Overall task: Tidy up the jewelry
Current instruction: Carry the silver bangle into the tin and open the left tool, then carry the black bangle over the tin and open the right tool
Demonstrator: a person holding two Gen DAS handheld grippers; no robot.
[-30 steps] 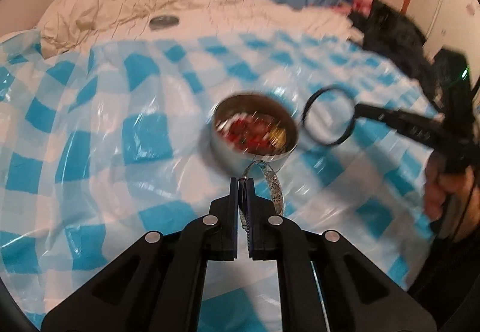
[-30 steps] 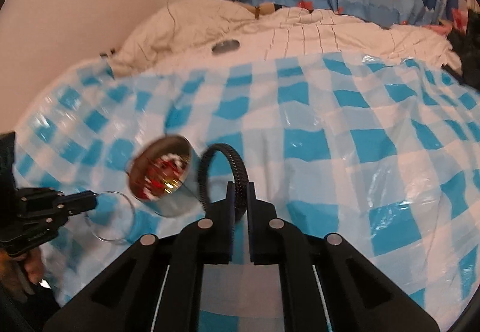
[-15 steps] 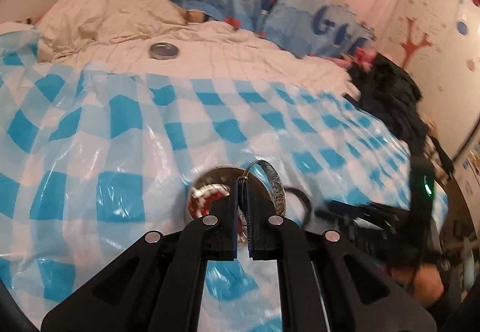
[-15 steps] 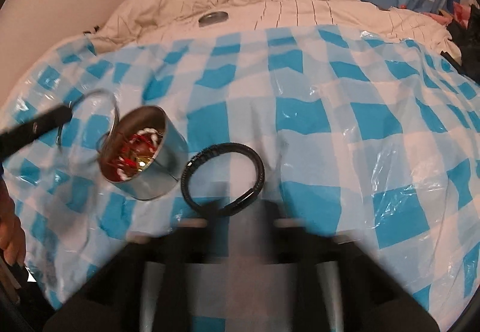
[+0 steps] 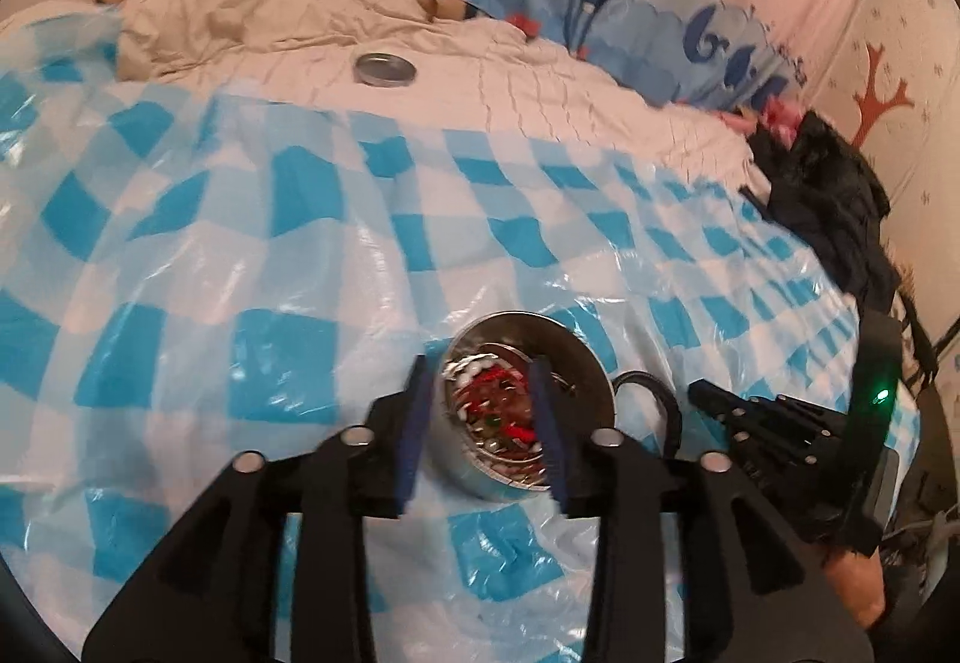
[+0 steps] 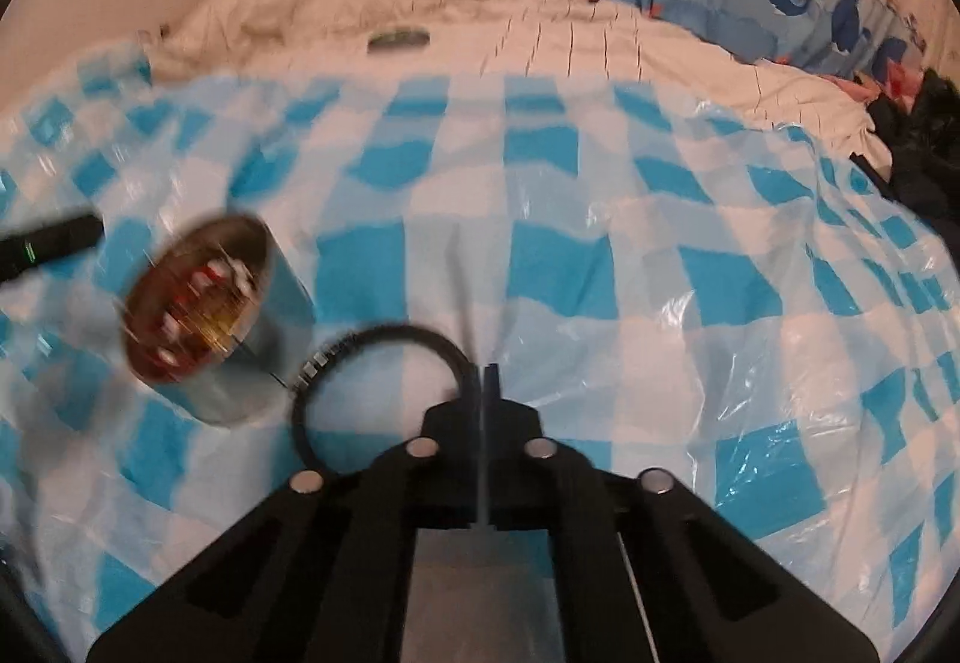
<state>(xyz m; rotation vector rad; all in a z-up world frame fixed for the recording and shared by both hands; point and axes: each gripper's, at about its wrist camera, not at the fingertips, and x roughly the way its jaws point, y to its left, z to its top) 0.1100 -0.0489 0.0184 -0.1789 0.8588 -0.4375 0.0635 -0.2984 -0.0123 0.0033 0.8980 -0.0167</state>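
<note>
The left gripper (image 5: 480, 423) hangs over the round metal tin (image 5: 528, 411) on the blue-checked plastic sheet (image 5: 240, 255); its jaws have just been opening and stand apart with nothing pinched between them. Red and white beads lie in the tin, and a silver bangle seems to rest among them, though blur makes that uncertain. Just right of the tin lies the black bracelet (image 6: 384, 363). The right gripper (image 6: 483, 381) has just closed, and its jaws are clamped on the bracelet's near right edge. The tin's lid (image 5: 384, 69) sits far back on the white bedding (image 5: 540, 81)
</note>
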